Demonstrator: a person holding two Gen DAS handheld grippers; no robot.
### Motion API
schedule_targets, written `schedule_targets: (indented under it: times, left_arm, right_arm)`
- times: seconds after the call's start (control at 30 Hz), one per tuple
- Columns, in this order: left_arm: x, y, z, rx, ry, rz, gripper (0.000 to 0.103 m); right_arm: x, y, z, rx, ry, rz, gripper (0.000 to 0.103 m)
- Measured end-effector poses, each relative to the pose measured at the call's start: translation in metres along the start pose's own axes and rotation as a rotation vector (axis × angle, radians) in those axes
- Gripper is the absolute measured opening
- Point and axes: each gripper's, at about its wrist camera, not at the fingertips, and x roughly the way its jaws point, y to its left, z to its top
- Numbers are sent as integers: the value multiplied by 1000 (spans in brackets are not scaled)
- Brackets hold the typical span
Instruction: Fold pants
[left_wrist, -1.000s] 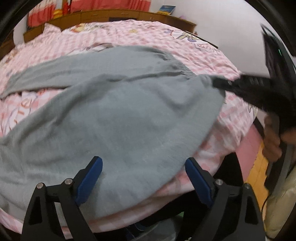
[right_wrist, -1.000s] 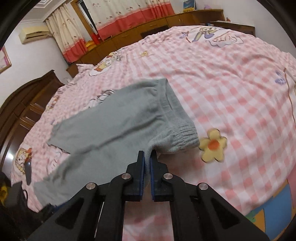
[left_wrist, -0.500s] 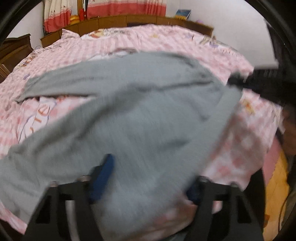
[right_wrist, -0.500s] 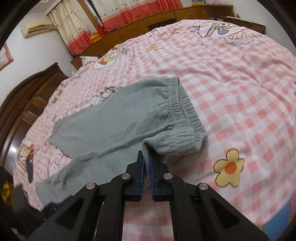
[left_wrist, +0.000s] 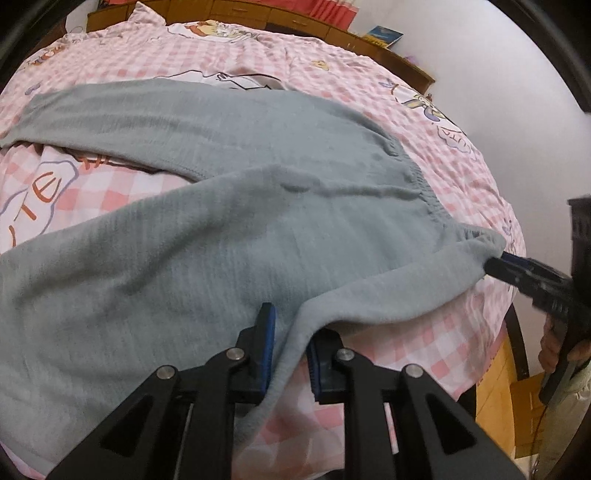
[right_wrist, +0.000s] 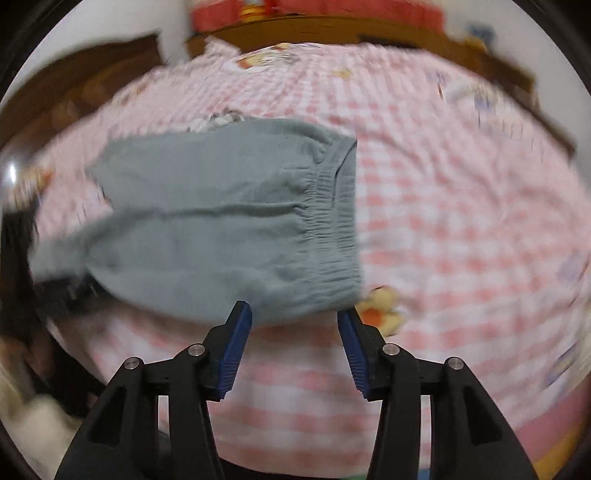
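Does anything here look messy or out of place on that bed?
Slightly. The grey pants lie crooked on the pink checked sheet, legs splayed apart, their near edge hanging off the bed's side. The left gripper pinches that edge. Nothing looks torn or spilled.

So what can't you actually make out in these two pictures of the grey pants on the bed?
- Left wrist view: the pants leg ends run off the left edge; the fabric pinched in the left gripper hides the bedspread beneath.
- Left wrist view: the person's hand is mostly cut off at the right edge.
- Right wrist view: motion blur smears the bedspread's cartoon prints and the furniture behind; the right gripper, just opening, holds nothing.
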Motion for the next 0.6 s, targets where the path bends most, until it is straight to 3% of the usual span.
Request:
schedule_targets:
  times: [0.23, 0.4, 0.6]
  left_arm:
    - [1, -1, 2, 3, 4, 1, 16]
    - [0, 0, 2, -10, 10, -9, 17]
    - [-3, 2, 4, -28, 12, -30, 17]
  right_arm:
    - [-4, 35, -2, -413, -7, -197, 51]
    - [11, 56, -6, -553, 55, -156, 51]
    - [16, 75, -21, -542, 36, -84, 57]
